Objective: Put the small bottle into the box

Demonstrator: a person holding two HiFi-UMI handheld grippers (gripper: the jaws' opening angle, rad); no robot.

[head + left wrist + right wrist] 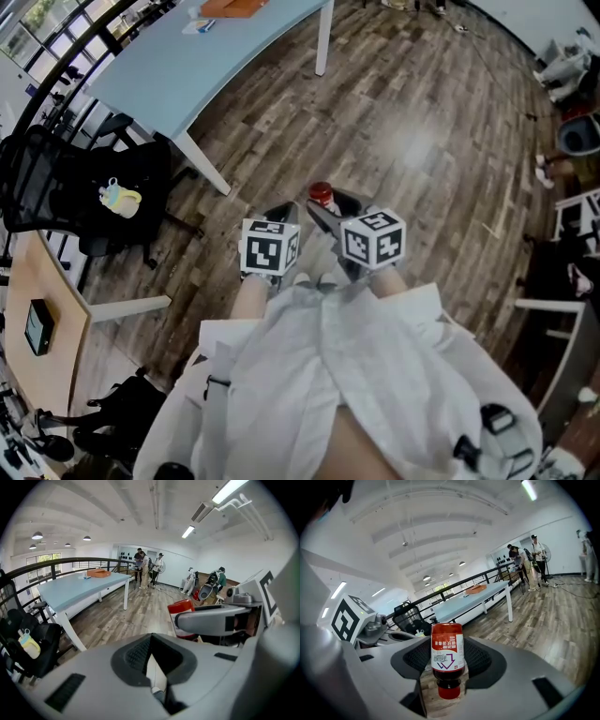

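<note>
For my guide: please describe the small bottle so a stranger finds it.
Above the wooden floor, before the person's white coat, find the right claw. The small bottle is clamped in it; only it has a red cap and red-and-white label.

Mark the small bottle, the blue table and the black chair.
small bottle (447, 654): right gripper view, on its label.
blue table (216, 56): head view, bare part of its top.
black chair (33, 183): head view, on its backrest.
</note>
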